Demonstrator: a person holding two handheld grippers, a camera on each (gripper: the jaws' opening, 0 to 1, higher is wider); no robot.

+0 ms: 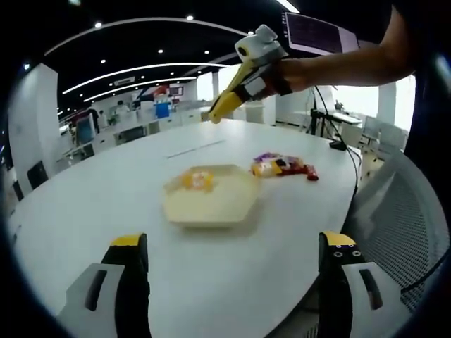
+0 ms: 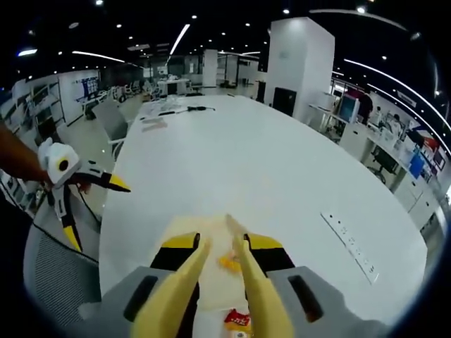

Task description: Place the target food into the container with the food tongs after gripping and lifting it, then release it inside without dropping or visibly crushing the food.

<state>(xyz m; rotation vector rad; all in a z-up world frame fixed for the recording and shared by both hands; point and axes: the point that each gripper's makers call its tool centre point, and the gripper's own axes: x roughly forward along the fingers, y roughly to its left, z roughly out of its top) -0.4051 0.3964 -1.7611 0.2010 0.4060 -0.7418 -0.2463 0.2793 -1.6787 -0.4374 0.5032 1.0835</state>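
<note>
A pale yellow container (image 1: 211,204) lies on the white table (image 1: 84,211), with an orange piece of food (image 1: 199,179) inside it near its far edge. My left gripper (image 1: 234,282) is open and empty, low over the table's near edge. Above the far side, a hand holds my right gripper (image 1: 248,83), shut on yellow food tongs (image 1: 229,102) that point down-left with nothing at their tips. In the right gripper view the tongs (image 2: 243,282) run forward from my right gripper (image 2: 222,246). Between the tong arms, far below, shows the food (image 2: 227,262). The left gripper (image 2: 95,211) hangs open at the left.
Colourful snack packets (image 1: 285,167) lie to the right of the container; one packet (image 2: 238,320) shows below the tongs. A mesh chair (image 1: 402,211) stands at the table's edge. Cables (image 2: 176,110) and a socket strip (image 2: 352,243) lie on the far table.
</note>
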